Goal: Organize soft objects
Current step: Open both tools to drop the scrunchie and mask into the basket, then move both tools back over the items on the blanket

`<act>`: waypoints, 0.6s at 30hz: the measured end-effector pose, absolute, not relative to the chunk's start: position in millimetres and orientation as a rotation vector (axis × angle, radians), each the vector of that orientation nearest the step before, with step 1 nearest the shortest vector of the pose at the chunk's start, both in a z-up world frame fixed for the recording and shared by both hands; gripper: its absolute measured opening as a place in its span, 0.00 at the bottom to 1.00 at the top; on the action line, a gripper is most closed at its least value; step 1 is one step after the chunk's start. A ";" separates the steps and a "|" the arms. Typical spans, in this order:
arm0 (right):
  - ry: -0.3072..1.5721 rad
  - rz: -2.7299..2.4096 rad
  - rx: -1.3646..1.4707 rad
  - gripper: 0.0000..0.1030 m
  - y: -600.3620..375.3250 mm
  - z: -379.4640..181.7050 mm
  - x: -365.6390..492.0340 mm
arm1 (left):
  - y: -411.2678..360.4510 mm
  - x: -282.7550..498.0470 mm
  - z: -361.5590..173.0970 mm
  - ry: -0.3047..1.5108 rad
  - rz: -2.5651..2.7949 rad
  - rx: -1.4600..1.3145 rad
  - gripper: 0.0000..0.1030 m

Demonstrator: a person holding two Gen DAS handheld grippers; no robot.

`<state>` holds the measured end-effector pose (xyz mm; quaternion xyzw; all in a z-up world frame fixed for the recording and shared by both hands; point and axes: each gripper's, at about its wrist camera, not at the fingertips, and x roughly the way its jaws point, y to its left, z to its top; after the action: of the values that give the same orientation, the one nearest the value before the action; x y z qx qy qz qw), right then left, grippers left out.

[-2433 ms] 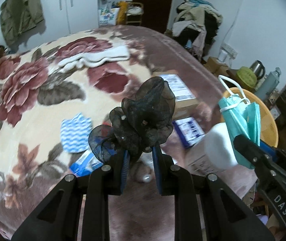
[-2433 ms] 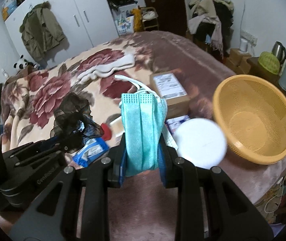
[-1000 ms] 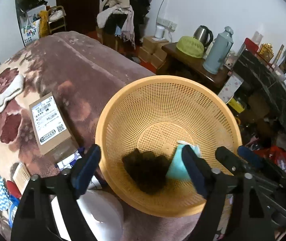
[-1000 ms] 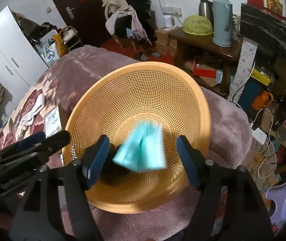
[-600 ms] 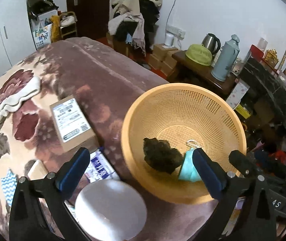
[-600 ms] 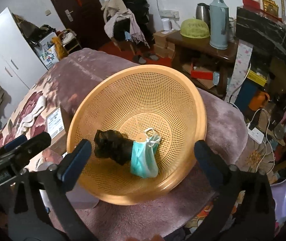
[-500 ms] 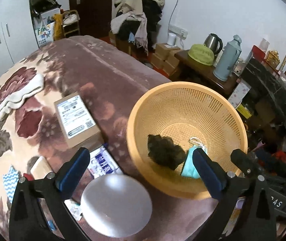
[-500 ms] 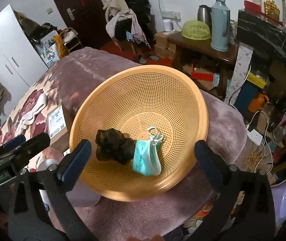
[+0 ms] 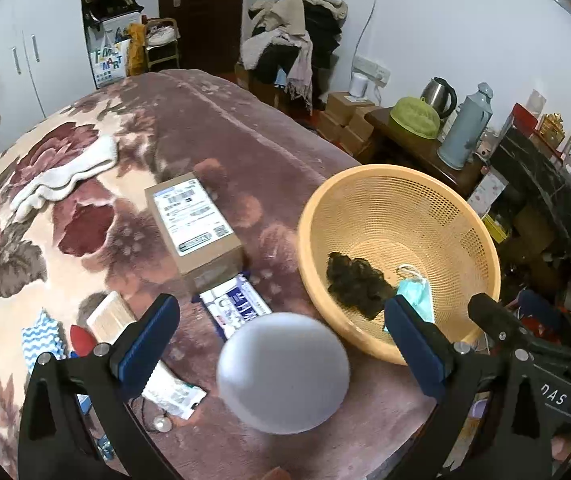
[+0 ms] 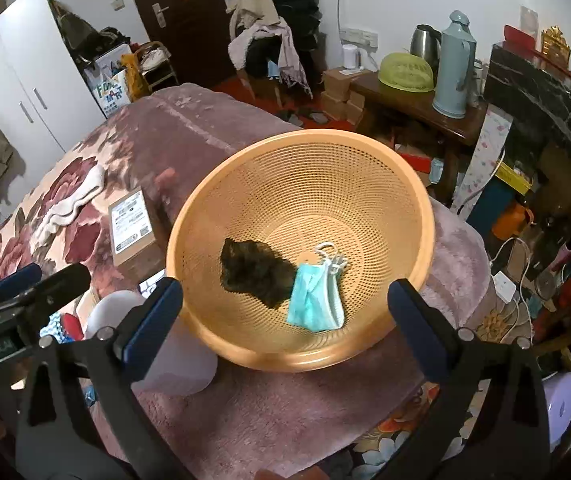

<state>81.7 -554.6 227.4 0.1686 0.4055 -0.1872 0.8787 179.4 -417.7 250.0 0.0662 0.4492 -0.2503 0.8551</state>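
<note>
Bed's basket (image 10: 365, 152) holds mask (image 10: 315, 300) below empty right gripper (image 10: 285, 312).

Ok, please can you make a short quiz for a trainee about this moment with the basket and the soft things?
1. True or false: the blue face mask lies inside the orange basket.
2. Multiple choice: what lies next to the mask in the basket? A) a white towel B) a black mesh scrunchie C) a cardboard box
3. Short answer: are the left gripper and the right gripper open or shut?

Key: 1. True. 2. B. 3. Both are open and hold nothing.
</note>
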 end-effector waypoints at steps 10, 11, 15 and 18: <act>0.848 -0.355 0.290 1.00 -513.7 236.5 90.6 | -368.2 181.2 250.1 0.946 -0.480 0.104 1.00; 0.848 -0.350 0.283 1.00 -509.0 237.6 92.0 | -363.4 181.5 250.7 0.945 -0.475 0.100 1.00; 0.847 -0.324 0.261 1.00 -492.0 240.2 95.8 | -339.6 180.5 252.4 0.946 -0.452 0.085 1.00; 0.852 -0.293 0.240 1.00 -475.5 241.1 98.9 | -318.1 177.0 253.9 0.944 -0.425 0.080 1.00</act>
<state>98.9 -475.5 241.1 0.1158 0.4106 -0.1412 0.8933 177.0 -318.1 253.9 0.0380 0.4513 -0.2031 0.8681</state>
